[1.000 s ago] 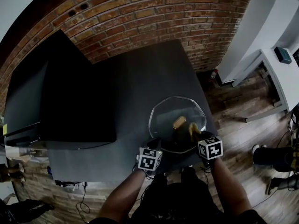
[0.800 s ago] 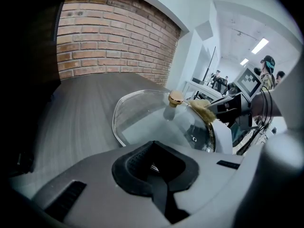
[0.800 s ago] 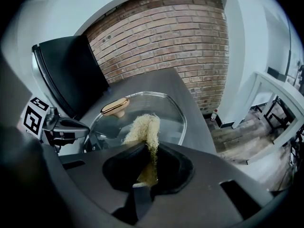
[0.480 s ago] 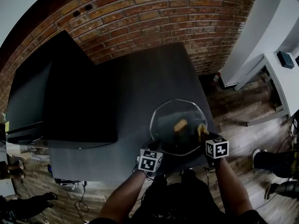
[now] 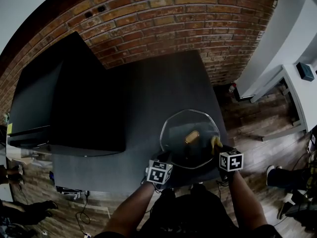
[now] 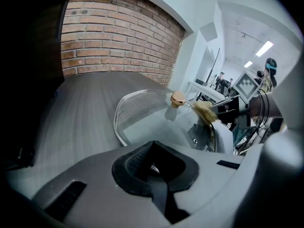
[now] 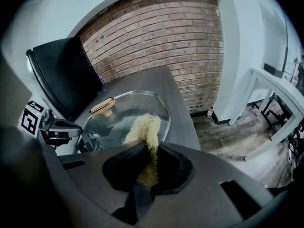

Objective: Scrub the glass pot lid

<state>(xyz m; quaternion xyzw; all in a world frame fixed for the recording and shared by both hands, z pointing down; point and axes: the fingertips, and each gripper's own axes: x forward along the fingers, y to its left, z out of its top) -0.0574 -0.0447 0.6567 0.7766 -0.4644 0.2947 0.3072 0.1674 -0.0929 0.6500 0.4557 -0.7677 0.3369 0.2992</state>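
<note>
Your left gripper (image 6: 151,167) clamps the near rim of the glass pot lid (image 5: 177,129) lying just ahead, while your right gripper (image 7: 149,163), pinching a yellow scrubber (image 7: 142,127), has the glass directly in front, the knob (image 7: 102,106) ahead and to its left.

It was dim over the dark table (image 5: 148,93); ceiling strip lights (image 6: 264,48) glared beyond, edges bowed, near parts blurred.

Glass lid (image 5: 184,129) sits at table's (image 5: 148,93) near-right corner, scrubber (image 5: 216,143) at its right edge.
</note>
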